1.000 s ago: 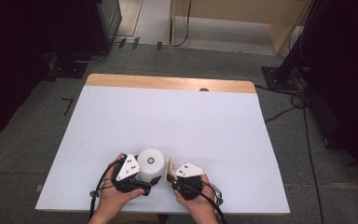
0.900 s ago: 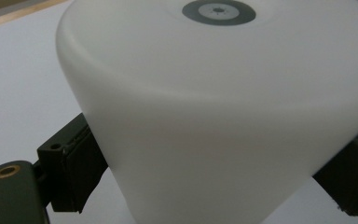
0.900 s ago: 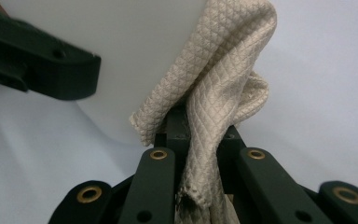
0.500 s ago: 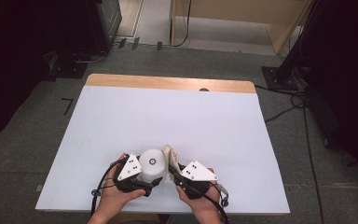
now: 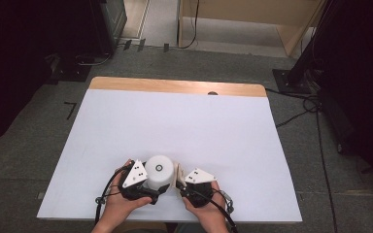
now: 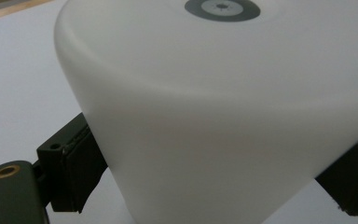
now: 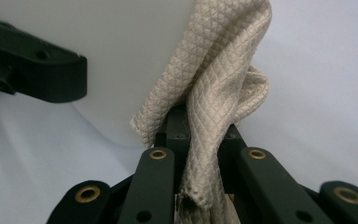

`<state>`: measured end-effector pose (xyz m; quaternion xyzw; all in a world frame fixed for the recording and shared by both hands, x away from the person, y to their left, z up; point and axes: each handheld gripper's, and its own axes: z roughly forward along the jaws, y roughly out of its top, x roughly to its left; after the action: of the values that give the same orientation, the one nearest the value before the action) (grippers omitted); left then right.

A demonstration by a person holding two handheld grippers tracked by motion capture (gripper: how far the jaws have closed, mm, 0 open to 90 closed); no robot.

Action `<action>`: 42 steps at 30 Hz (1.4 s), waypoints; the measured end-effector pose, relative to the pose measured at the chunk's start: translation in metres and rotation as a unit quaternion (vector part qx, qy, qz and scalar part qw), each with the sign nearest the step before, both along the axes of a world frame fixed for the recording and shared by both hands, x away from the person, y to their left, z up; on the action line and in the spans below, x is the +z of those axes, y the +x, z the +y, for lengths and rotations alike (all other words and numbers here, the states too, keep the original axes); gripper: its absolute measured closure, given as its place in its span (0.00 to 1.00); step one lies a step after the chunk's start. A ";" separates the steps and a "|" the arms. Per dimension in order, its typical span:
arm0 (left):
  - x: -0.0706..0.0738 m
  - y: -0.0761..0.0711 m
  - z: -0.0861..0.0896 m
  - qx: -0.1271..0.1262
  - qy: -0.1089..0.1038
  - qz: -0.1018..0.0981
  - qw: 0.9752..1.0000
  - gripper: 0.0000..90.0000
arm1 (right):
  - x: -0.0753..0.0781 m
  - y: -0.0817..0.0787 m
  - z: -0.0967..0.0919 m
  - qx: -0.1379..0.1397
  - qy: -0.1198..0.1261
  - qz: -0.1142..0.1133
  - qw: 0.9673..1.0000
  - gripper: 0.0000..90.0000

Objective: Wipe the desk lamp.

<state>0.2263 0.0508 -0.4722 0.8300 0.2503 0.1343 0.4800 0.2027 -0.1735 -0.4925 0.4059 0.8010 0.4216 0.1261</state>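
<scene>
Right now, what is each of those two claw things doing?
Left gripper: jaws closed on the white cylinder.
Right gripper: jaws closed on the beige cloth, which lies against the cylinder.

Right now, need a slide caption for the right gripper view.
Right claw pinches a beige quilted cloth against the white container held by the left claw.
</scene>
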 end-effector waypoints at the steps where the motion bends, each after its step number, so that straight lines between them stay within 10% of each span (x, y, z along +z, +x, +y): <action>1: 0.000 0.000 0.000 0.000 -0.001 0.001 1.000 0.08 | -0.001 0.000 -0.001 0.002 0.002 0.005 1.000 0.90; 24: -0.004 0.000 -0.002 -0.018 -0.015 -0.005 1.000 0.08 | 0.057 -0.009 -0.012 -0.005 0.054 -0.103 0.993 0.91; 42: -0.005 0.001 -0.002 -0.016 -0.018 -0.004 1.000 0.08 | 0.002 0.007 -0.009 0.004 0.020 0.026 0.999 0.91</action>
<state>0.2271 0.0489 -0.4767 0.8249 0.2371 0.1251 0.4976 0.2096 -0.1826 -0.4901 0.4158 0.7973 0.4270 0.0956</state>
